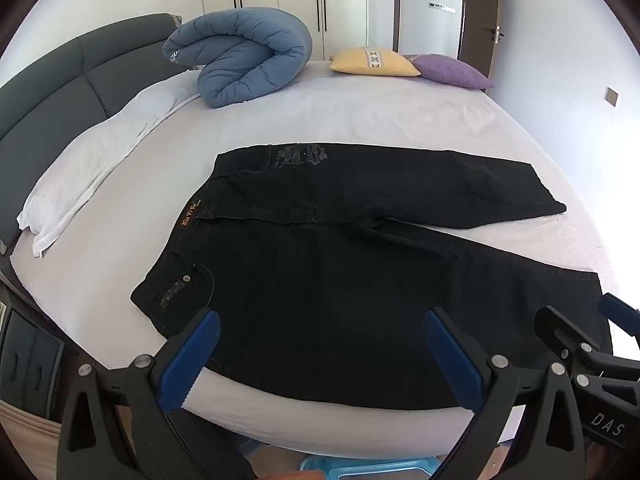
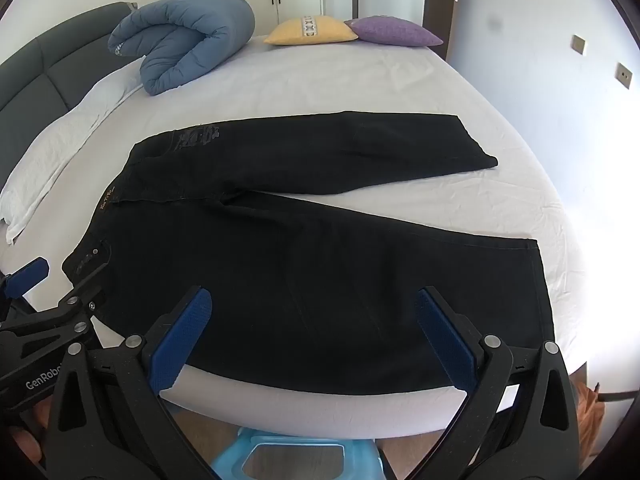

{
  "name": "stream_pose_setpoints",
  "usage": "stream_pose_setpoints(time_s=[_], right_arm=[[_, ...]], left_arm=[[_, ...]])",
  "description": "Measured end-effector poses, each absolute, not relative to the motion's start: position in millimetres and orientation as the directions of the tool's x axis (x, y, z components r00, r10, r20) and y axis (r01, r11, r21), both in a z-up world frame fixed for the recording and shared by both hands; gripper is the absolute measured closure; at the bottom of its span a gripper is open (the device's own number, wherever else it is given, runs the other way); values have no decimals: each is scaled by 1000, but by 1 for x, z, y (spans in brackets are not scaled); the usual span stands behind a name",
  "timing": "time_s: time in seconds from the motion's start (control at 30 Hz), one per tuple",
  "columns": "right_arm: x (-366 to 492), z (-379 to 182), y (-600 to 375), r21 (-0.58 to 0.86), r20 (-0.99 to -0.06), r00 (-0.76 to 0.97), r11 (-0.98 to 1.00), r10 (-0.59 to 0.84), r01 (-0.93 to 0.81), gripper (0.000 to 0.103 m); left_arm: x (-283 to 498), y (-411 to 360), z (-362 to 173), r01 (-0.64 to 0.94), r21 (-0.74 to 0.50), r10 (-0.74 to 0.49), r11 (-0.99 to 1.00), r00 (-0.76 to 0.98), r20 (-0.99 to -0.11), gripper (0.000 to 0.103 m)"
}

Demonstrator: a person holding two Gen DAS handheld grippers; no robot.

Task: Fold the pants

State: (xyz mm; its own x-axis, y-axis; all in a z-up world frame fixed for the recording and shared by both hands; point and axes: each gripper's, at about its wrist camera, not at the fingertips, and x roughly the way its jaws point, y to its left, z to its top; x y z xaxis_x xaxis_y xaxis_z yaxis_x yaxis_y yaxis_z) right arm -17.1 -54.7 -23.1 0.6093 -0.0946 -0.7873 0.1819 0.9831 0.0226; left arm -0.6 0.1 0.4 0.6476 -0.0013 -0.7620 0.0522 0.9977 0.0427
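Left wrist view: black pants [image 1: 340,264] lie spread flat on the bed [image 1: 360,120], waistband toward the headboard side, both legs splayed apart toward the opposite edge, the nearer leg reaching the near edge. The left gripper [image 1: 320,356] hangs over that near leg, jaws spread wide and empty — no fold yet made.

Right wrist view: the same pants [image 2: 320,272] with legs still separate; the right gripper [image 2: 314,336] hovers above the near leg by the bed's near edge, fully parted, holding nothing. Judged stage: start — every fold remains to do
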Motion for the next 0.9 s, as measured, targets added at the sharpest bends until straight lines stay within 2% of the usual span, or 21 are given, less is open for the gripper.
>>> stream_pose_setpoints(time_s=[0.9], right_arm=[[-20, -28, -55, 33, -793, 603, 983, -85, 183, 0]], left_arm=[[0, 5, -7, 47, 36, -3, 998, 637, -771, 0]])
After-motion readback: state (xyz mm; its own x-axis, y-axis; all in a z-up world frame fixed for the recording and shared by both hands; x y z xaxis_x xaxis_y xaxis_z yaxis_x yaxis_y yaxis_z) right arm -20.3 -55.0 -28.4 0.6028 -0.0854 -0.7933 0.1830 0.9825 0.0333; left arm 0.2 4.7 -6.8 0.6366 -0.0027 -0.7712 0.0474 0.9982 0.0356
